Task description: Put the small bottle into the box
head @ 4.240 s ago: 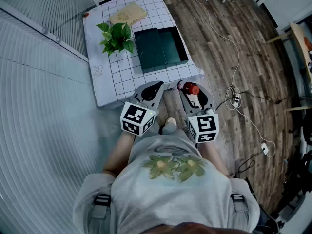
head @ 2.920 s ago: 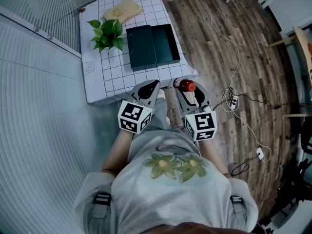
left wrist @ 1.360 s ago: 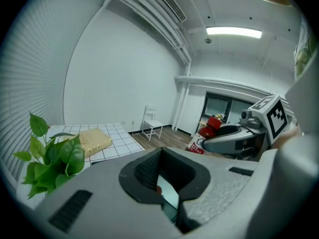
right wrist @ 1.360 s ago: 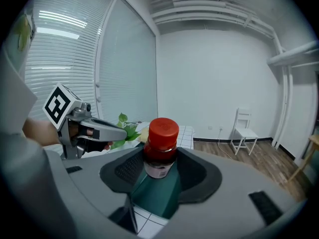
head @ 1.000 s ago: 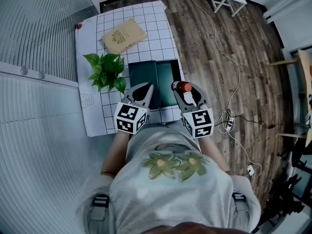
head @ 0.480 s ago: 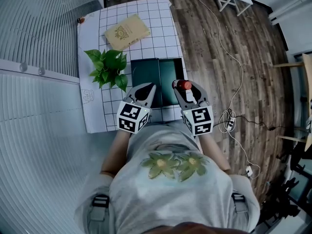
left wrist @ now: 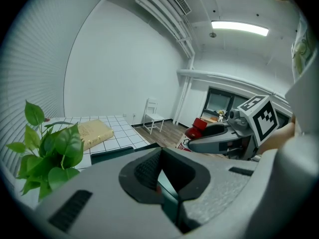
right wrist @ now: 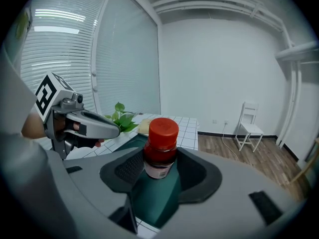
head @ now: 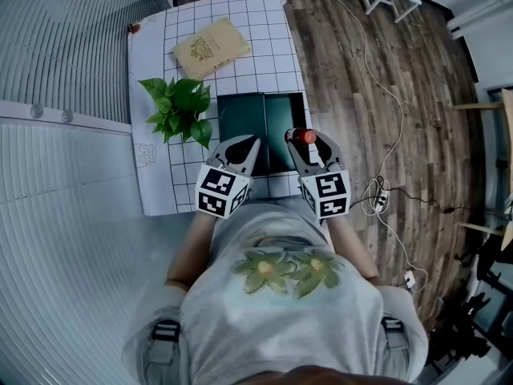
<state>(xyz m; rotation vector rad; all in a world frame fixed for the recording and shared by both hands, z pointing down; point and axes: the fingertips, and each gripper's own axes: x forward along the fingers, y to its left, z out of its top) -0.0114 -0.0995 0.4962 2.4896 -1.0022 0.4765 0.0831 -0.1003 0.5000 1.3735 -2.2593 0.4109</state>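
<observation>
Wooden floor (head: 385, 70), table with white grid cloth (head: 240, 62). Dark green open box (head: 276, 123) on cloth, leafy green plant (head: 180, 111) just beside it. Right gripper (head: 309, 143) fingers pinch small brown bottle with red cap (right wrist: 160, 146). Bottle upright, probably over box's near right part. Left gripper (head: 247, 144) fingers pressed together, nothing between, by box's near edge.

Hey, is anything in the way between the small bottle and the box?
Nothing visible. The right claw holds the small bottle over the open box, and the green inside below it looks bare.
</observation>
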